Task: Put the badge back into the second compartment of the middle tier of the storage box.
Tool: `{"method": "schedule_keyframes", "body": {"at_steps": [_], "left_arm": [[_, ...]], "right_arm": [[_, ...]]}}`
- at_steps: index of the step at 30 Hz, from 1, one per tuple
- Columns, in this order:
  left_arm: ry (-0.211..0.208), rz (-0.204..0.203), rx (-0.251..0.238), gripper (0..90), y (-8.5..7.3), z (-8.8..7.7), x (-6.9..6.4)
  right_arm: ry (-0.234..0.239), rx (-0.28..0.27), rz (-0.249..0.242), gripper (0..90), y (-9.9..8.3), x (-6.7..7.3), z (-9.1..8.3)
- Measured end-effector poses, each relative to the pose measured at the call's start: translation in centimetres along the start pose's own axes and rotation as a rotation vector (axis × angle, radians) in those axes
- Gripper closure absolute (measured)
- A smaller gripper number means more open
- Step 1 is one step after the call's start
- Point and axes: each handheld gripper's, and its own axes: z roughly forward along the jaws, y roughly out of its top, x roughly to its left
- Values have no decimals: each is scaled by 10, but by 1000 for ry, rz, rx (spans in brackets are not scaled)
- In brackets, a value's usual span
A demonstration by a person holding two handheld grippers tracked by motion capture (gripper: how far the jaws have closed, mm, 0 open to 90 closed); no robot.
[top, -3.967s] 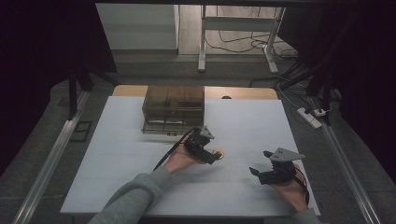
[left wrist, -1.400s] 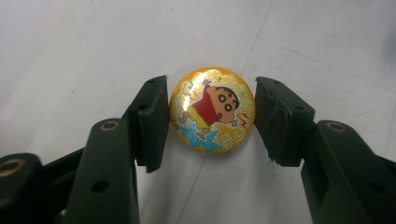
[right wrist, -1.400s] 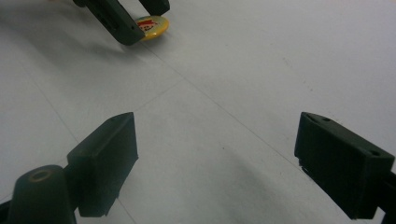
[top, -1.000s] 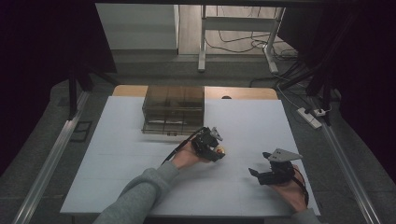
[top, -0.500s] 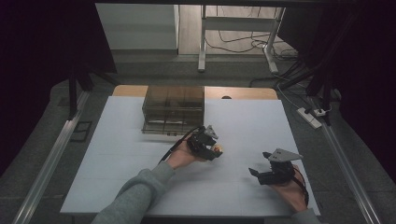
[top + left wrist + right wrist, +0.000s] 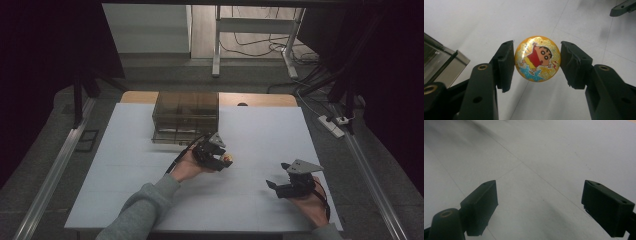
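Dim room; white table [image 6: 125, 180]; grey floor [image 6: 45, 150]; metal frame legs [image 6: 216, 50]; power strip [image 6: 332, 125].

Round glittery yellow cartoon badge [image 6: 537, 59], face up, clamped between claw pads, above table

Dim, dark-edged high view; sharper, brighter gripper views, soft shadows.

White table [image 6: 125, 165], smoky clear drawer box [image 6: 186, 116] on it
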Motion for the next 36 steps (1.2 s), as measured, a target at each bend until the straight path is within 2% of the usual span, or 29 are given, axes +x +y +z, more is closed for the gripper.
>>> {"method": "schedule_keyframes", "body": {"at_steps": [10,23,36], "left_arm": [[18,-8,-6,465,-7,-10,5],[47,-59,-50,465,-14,-25,20],[64,-80,-77,465,-16,-37,29]], "right_arm": [[4,-4,-4,129,0,1,-1],[9,-5,-8,129,0,3,-1],[7,-4,-8,129,-1,2,0]]}}
